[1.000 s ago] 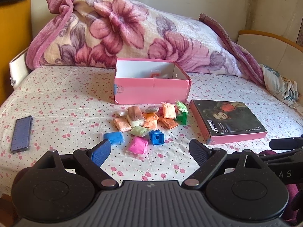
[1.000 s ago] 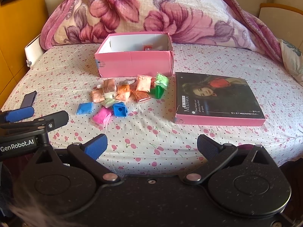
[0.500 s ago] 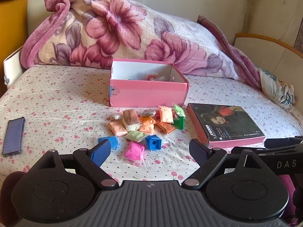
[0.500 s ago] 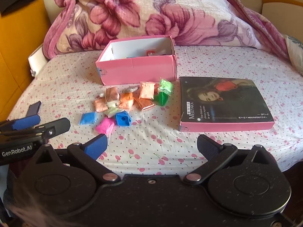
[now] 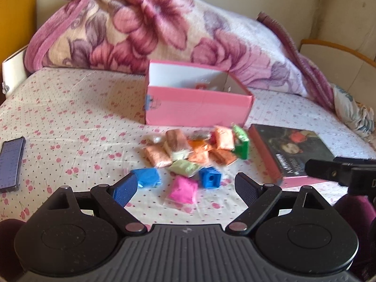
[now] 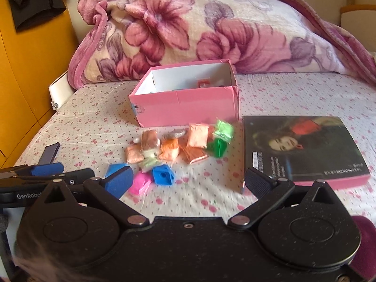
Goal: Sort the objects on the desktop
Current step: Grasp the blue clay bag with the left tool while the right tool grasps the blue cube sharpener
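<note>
Left gripper: jaws standing spread, gripping nothing, hovering low in the frame over the bed.
Right gripper: jaws likewise gaping wide, empty.
Packets: lying heaped at frame centre, just below the pink box; blue cube sitting nearest the jaws.
Book: lying at right, beside the heap.
Phone: lying at far left.

Black left gripper and right gripper, blue-padded, "GenRobot" lettering.
</note>
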Demonstrator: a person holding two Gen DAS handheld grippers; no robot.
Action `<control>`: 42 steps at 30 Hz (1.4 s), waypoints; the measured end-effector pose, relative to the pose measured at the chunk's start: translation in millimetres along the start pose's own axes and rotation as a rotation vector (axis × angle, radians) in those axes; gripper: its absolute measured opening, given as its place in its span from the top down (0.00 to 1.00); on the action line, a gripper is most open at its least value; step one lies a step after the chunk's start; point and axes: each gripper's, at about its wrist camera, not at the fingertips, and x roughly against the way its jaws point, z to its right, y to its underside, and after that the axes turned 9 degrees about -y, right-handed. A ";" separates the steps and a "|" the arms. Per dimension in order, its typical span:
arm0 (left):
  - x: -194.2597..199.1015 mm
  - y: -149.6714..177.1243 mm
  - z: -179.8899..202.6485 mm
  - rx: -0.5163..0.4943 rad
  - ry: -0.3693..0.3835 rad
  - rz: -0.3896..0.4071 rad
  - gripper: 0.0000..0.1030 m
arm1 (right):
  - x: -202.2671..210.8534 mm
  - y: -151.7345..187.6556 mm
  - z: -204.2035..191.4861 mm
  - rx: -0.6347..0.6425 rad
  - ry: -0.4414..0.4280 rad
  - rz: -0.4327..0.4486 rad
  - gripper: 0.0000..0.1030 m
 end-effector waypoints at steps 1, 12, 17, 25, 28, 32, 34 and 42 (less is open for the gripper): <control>-5.7 -0.8 -2.8 0.010 -0.012 -0.007 0.13 | -6.6 -2.0 1.2 0.012 0.000 -0.013 0.01; -78.1 2.1 -24.1 0.028 -0.105 -0.094 0.13 | -77.9 -6.4 7.5 0.059 -0.070 -0.138 0.01; -98.6 4.2 -24.1 0.017 -0.115 -0.101 0.13 | -100.2 -4.8 2.1 0.087 -0.105 -0.159 0.01; -124.6 6.4 -25.0 0.014 -0.125 -0.108 0.21 | -127.9 1.5 1.2 0.143 -0.134 -0.185 0.01; -130.6 8.0 -24.7 0.000 -0.133 -0.110 0.23 | -135.2 5.1 -0.7 0.163 -0.140 -0.186 0.01; -137.5 10.5 -26.1 0.001 -0.139 -0.121 0.23 | -142.8 11.9 -3.7 0.197 -0.150 -0.193 0.01; -140.8 11.6 -26.8 0.004 -0.138 -0.127 0.23 | -147.2 14.2 -4.8 0.214 -0.154 -0.199 0.01; -150.2 14.1 -24.7 -0.018 -0.130 -0.133 0.32 | -161.8 19.6 -6.0 0.249 -0.169 -0.210 0.02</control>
